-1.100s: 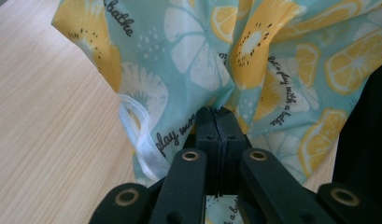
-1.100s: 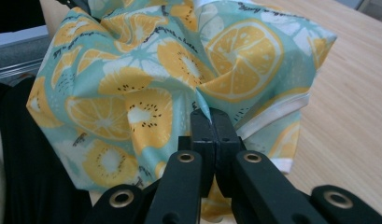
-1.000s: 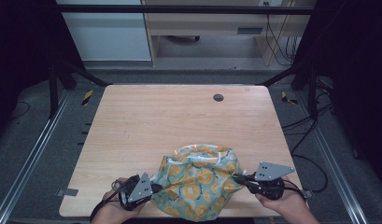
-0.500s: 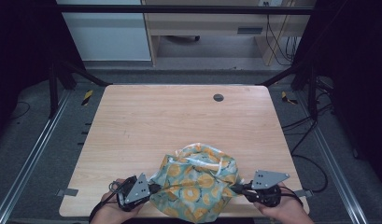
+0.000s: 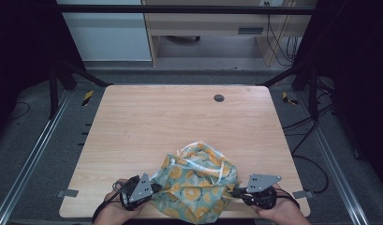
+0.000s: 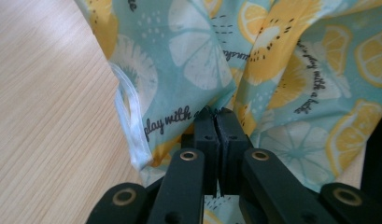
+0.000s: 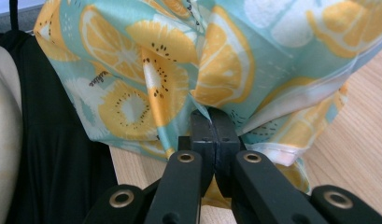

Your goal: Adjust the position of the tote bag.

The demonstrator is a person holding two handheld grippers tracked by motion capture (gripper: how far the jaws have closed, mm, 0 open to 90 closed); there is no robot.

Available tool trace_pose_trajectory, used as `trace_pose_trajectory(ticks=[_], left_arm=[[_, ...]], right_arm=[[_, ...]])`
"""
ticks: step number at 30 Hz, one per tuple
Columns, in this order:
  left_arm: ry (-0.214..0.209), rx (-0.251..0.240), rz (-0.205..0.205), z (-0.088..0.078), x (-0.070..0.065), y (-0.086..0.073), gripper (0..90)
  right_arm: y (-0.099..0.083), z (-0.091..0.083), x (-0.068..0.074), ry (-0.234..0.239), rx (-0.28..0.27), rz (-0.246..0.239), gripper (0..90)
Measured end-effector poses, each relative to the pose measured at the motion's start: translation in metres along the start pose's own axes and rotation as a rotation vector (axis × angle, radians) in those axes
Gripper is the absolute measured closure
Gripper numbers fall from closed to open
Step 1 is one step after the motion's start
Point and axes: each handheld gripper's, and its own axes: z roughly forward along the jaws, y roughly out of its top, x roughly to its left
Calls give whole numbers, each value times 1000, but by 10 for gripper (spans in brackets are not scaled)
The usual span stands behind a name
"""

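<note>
High view first: you have the fruit-print cloth bag (image 5: 196, 185) bunched at the near edge of the wooden table (image 5: 180, 122), with your left gripper (image 5: 157, 188) pinching its left side and your right gripper (image 5: 235, 191) pinching its right side. The bag sags in a loose heap between them, part of it hanging over the table edge towards you. You look to be mid-way through spreading or folding it, both corners gripped and the fabric not yet flat. Beyond the bag the board is bare apart from a small dark round fitting (image 5: 219, 98) near the far edge, well apart from your work, so nothing blocks a pull outward or forward.

Left gripper view: your jaws are pressed together on a fold of the bag (image 6: 254, 60), just beside a white trim strip (image 6: 128, 121) that lies along the wood (image 6: 44, 116). The pinch takes only a thin gather, so a sharp tug could slip it out.

Right gripper view: your jaws are likewise clamped tight on a pleat of the bag (image 7: 146, 79), with the table edge (image 7: 357, 140) to the right and dark clothing (image 7: 53, 154) to the left. Your next move probably calls for drawing both hands apart evenly and pushing the bag further onto the table, so the hanging part does not drag it off.
</note>
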Motion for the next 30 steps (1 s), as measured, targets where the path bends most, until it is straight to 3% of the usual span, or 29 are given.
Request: trace_pose_trajectory(ticks=[8,14,30], left_arm=[[11,26,7,5,2,-3,892],[23,53,36,12,2,-3,893],[41,92,29,20,10,-7,893]], right_arm=[[-6,4,-5,0,26,1,900],[-8,7,-7,-2,43,0,900],[-14,15,-18,-11,90,-11,900]])
